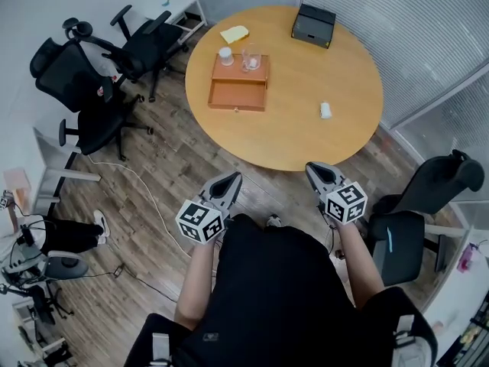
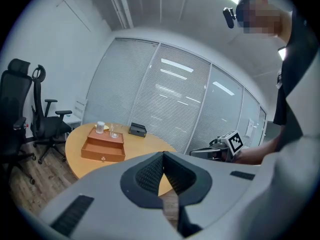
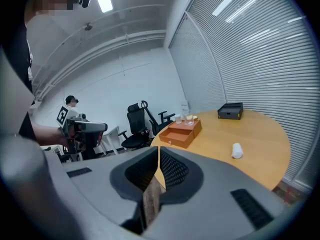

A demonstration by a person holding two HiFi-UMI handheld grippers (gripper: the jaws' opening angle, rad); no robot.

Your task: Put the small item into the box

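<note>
A small white cylinder-shaped item (image 1: 325, 110) lies on the right part of the round wooden table (image 1: 306, 136); the right gripper view shows the item (image 3: 236, 150) too. An orange wooden box (image 1: 239, 82) with its drawer pulled open stands on the table's left part, also seen in the left gripper view (image 2: 103, 147). A black box (image 1: 313, 25) sits at the far edge. Both grippers hover over the floor near the person's body, short of the table. My left gripper (image 1: 233, 179) is shut and empty, its tips touching (image 2: 163, 154). My right gripper (image 1: 313, 168) is shut and empty as well (image 3: 158, 149).
A white cup (image 1: 226, 55) and a glass (image 1: 250, 57) stand on the orange box, with a yellow object (image 1: 234, 34) behind. Black office chairs (image 1: 84, 90) stand left of the table and another chair (image 1: 428, 205) to the right. A white cable (image 1: 145, 189) runs over the floor.
</note>
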